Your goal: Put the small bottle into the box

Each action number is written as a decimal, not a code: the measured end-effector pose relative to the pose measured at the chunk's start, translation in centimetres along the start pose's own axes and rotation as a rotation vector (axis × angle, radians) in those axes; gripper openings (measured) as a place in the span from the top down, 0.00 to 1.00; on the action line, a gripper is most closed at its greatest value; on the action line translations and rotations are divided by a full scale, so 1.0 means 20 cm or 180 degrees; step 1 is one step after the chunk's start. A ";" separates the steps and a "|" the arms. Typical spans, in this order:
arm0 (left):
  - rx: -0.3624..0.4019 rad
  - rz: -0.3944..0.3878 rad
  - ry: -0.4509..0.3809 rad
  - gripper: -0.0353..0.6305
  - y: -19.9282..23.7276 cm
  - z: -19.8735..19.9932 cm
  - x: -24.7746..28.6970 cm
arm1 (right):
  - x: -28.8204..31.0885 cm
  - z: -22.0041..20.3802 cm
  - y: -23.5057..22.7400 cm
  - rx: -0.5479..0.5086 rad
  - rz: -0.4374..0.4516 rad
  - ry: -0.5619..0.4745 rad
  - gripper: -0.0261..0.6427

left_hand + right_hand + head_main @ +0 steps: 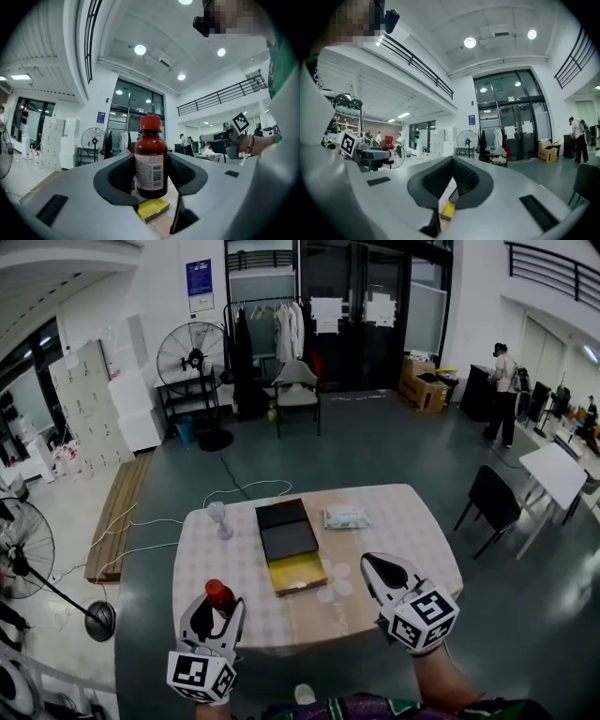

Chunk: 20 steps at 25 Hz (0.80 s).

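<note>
A small brown bottle (150, 161) with a red cap and a white label stands upright between the jaws of my left gripper (150, 176), which is shut on it. In the head view the bottle (219, 595) is held near the table's front left corner by the left gripper (216, 607). The open box (292, 546) lies mid-table, black lid far, yellow inside near. My right gripper (382, 570) hovers at the front right, jaws shut with nothing between them (451, 180). The right gripper view also catches the bottle (387, 144) at far left.
On the checked tablecloth (403, 531) stand a clear glass (220, 518) left of the box and a white packet (345, 517) to its right. A black chair (492, 501) stands right of the table. Fans, a clothes rack and a person are further off.
</note>
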<state>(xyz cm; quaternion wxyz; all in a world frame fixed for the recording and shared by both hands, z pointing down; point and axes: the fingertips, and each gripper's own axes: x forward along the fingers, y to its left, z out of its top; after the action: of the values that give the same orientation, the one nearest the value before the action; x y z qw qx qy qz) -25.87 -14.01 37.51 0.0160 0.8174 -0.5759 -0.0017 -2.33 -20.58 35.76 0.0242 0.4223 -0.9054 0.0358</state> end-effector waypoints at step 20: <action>-0.0187 -0.0218 0.0142 0.60 0.15 -0.16 0.49 | 0.43 -0.12 -0.25 0.0086 0.0079 0.0038 0.97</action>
<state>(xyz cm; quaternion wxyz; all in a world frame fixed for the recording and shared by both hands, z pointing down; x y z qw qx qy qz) -25.32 -24.16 40.92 0.0528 0.8356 -0.5468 -0.0009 -3.86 -30.14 38.93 0.0235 0.4110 -0.9099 0.0509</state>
